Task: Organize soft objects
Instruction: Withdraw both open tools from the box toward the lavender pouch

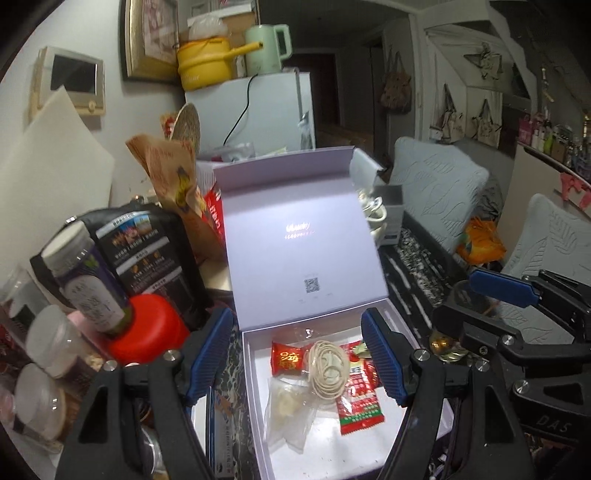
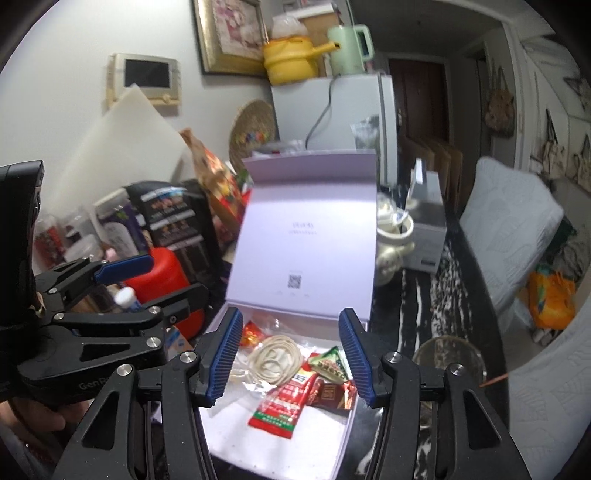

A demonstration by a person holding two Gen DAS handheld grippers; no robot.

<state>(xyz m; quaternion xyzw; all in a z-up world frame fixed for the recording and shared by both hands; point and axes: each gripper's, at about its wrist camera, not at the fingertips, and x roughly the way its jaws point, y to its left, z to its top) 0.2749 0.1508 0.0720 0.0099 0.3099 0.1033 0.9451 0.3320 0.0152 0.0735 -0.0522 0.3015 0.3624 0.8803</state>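
Jaws on your left gripper (image 1: 297, 360) and right gripper (image 2: 291, 356) stand apart, empty, above the lilac cardboard box (image 1: 255, 406) so its packets stay gathered.

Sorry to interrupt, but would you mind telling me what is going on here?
A person holds the left gripper and right gripper over an open white box. Both are open and empty. Inside lie a coil of rubber bands, red sachets and a clear plastic bag. The lid stands upright.

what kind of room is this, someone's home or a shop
Most likely a lived-in home: a small fridge topped with a yellow pot and kettle, cushioned seating alongside, a framed picture on the wall.
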